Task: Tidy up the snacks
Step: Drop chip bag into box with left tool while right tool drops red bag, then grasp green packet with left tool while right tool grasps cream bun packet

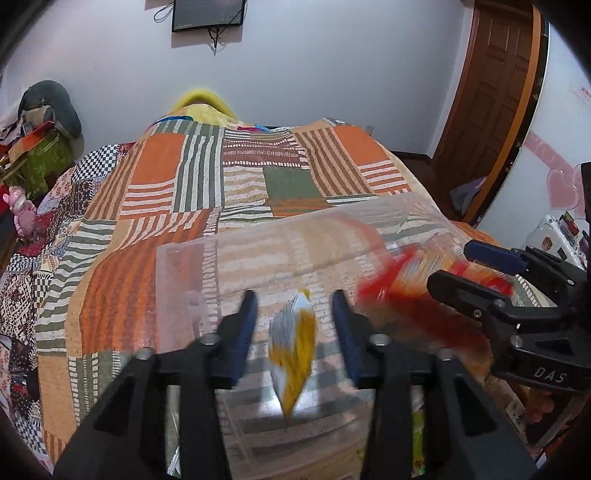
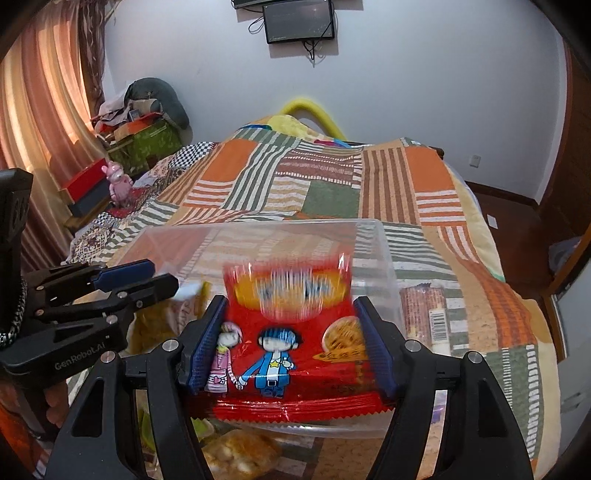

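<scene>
Hanging over a clear plastic bin set on a patchwork bedspread, both grippers are seen pointed downward into it. In the left wrist view, the left gripper is shown with its jaws spread, and a small yellow-and-white snack packet is caught between the two blue pads, blurred and apart from both; no pad is seen pressing on it. Whether the packet is already resting on the bin floor cannot be told through the blur, though it appears to be within the bin's walls. The right gripper is seen pinching a red snack bag printed with cartoon figures, each blue pad pressed against one side of the bag, so the jaws are held partly apart by its width. The bag's top half is smeared by motion blur, and its crimped lower edge is seen above the bin's near rim. In the right wrist view, a striped brown packet is seen lying on the bedspread just beside the bin's right wall, and a pale yellow bag of snacks is glimpsed below the red bag, near the lower edge. A dark screen is mounted on the far wall.
</scene>
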`<state>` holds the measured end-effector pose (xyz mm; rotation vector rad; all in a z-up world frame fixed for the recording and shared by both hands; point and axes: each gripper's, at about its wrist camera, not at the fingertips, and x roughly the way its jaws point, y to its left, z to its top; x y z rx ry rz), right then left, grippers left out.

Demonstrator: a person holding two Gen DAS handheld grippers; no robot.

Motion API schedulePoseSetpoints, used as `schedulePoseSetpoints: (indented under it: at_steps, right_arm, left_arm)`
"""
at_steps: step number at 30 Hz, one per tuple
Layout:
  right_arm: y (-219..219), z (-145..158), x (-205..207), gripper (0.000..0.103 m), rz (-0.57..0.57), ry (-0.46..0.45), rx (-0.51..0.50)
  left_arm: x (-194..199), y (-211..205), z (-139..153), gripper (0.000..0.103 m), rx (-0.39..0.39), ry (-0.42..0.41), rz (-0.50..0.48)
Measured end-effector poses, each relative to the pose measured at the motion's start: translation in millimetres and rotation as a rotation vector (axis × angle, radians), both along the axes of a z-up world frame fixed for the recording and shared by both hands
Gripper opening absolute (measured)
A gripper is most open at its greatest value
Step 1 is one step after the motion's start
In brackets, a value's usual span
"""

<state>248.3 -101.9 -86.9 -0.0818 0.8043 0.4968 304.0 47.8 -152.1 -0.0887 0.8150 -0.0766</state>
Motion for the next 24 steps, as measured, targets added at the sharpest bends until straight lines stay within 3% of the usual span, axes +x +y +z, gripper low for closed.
schedulePoseSetpoints:
  at_steps: [3, 15, 24]
  right_arm:
    - [-3, 4, -3, 0.069, 0.002, -0.002, 0.002]
    - [-40, 38, -37, 0.069, -0.029, -0.048, 0.041]
    - [-69, 45, -67, 0.073, -0.086, -0.067, 0.024]
  left_arm:
    - [-8, -1, 6, 0.059, 0.012, -0.022, 0.004]
    - [-58, 18, 48, 0.073, 0.028, -0.080, 0.045]
    - [-104, 44, 37, 0.082, 0.071, -0.025, 0.104]
